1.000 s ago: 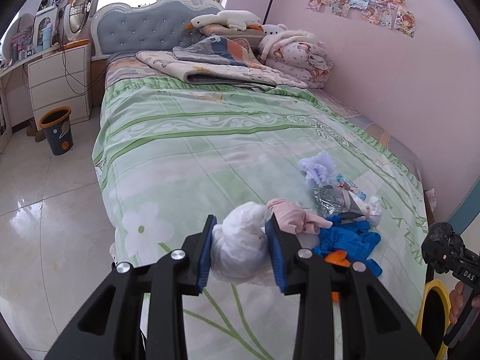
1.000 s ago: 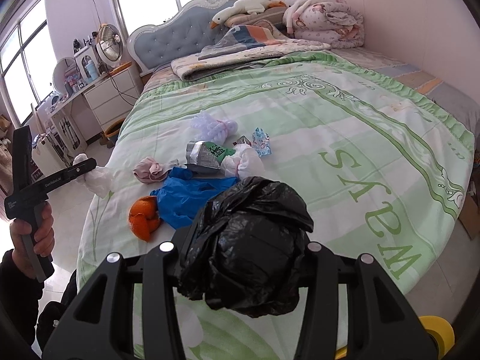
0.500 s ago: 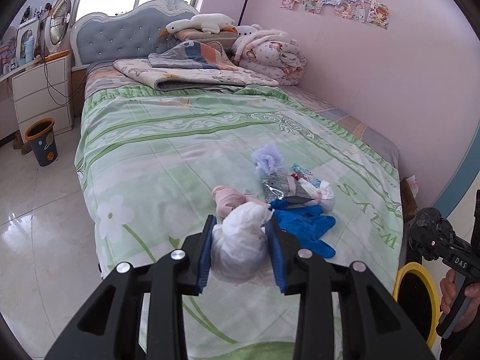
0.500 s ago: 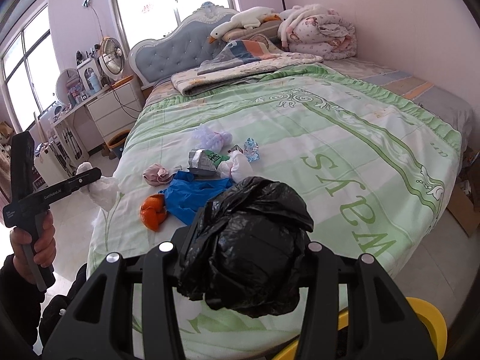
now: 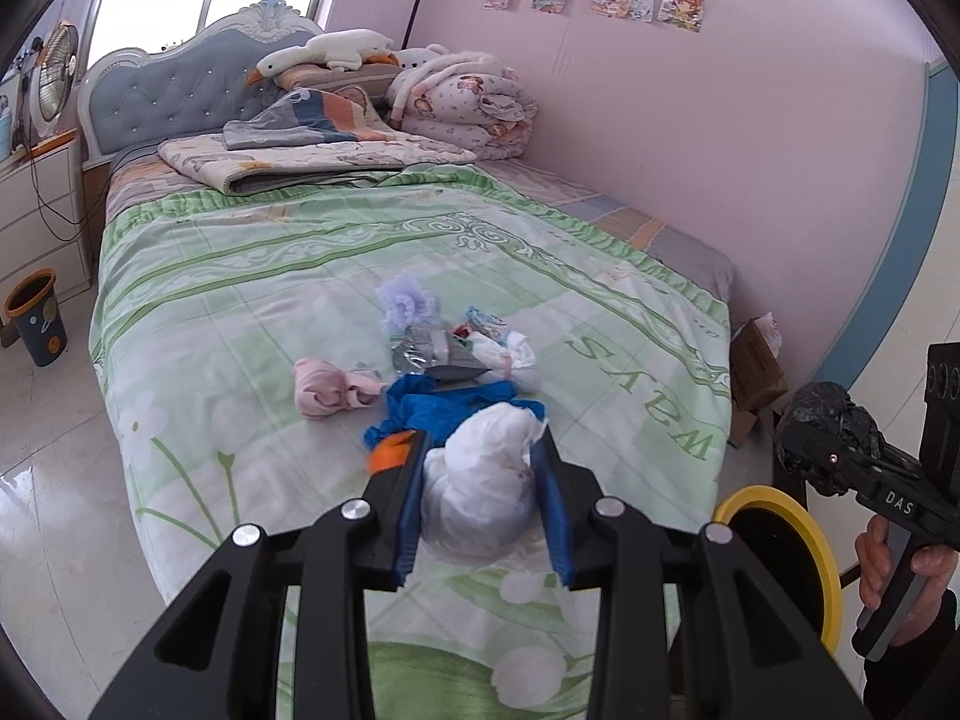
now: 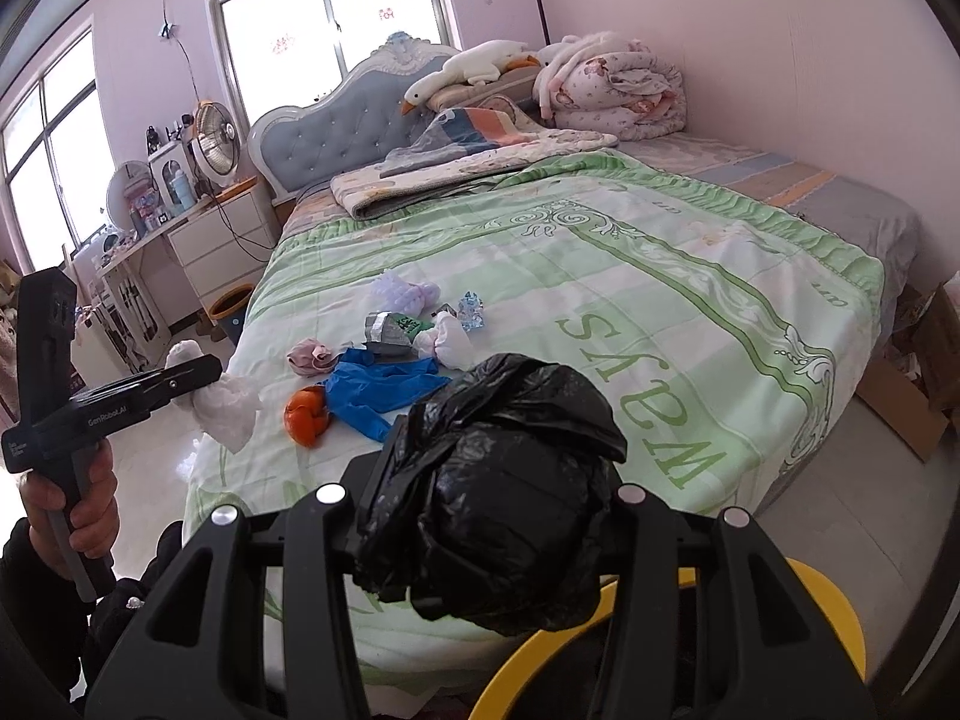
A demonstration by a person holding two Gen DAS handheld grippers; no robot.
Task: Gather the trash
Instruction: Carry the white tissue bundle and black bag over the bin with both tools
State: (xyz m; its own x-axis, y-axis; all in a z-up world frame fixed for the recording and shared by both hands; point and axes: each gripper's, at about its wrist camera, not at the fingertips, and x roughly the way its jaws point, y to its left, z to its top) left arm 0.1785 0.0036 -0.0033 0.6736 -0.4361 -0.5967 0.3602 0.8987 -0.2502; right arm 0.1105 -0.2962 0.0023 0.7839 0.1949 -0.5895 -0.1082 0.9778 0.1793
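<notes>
Pinching a white wad (image 5: 480, 480) between the blue pads (image 5: 555, 510) of the left gripper (image 5: 480, 501), and clamping a crumpled black bag (image 6: 498, 492) in the right gripper (image 6: 486, 516), both lifted clear of the bed (image 5: 270, 312). Backing away since a second ago: pulling off toward the foot end, with the bedspread shrinking in both views and a yellow-rimmed bin (image 6: 828, 624) now showing low at about five o'clock. Heading, probably, for that bin to drop both pieces. Leaving more litter on the spread, out at twelve o'clock from the left fingers: blue glove (image 5: 444, 408), orange scrap (image 6: 307, 420), pink bundle (image 5: 327, 393), silver wrapper (image 5: 432, 354), lilac puff (image 5: 405, 303).
</notes>
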